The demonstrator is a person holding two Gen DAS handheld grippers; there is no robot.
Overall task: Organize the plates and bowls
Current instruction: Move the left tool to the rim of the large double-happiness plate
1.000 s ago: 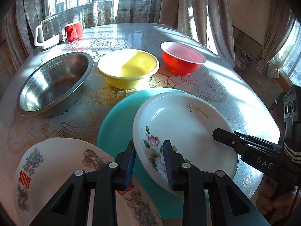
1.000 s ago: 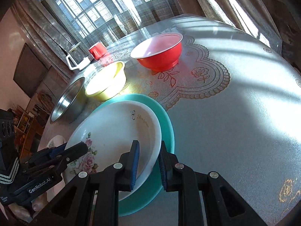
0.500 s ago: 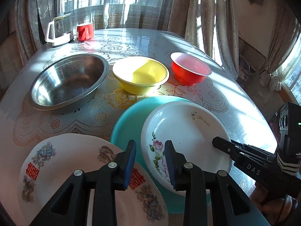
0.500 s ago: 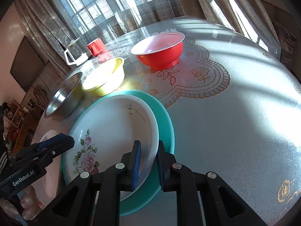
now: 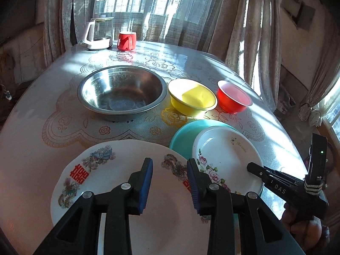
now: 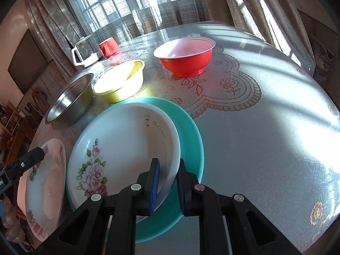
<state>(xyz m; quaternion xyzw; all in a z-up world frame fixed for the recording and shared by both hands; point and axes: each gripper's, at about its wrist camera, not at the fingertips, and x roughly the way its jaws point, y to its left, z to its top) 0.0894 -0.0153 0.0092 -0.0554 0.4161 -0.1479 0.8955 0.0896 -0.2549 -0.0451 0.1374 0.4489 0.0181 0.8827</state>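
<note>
my right gripper [image 6: 167, 182] has its fingers [image 6: 154, 178] closed down on the near rim of the rose plate [image 6: 125, 146], one pad inside the rim, one outside; the gap has just been narrowing. the rose plate sits on top of the teal plate [image 6: 191, 140], offset toward its left edge. my left gripper [image 5: 170, 182] hovers above the dragon plate [image 5: 119, 170] with its fingers [image 5: 146, 182] partly apart and nothing between them; they have just been widening. the dragon plate lies flat on the tabletop [image 5: 42, 140], just left of the teal plate [image 5: 184, 133], its right edge overlapping the edge of the rose plate [image 5: 225, 155] as seen from the left wrist. behind the plates stand three bowls in a row: steel bowl [image 5: 122, 93], yellow bowl [image 5: 192, 98], red bowl [image 5: 233, 99], the steel and yellow bowls close, whether touching i cannot tell. a red mug [image 5: 126, 40] and a kettle [image 5: 98, 33] stand at the far edge by the window.
</note>
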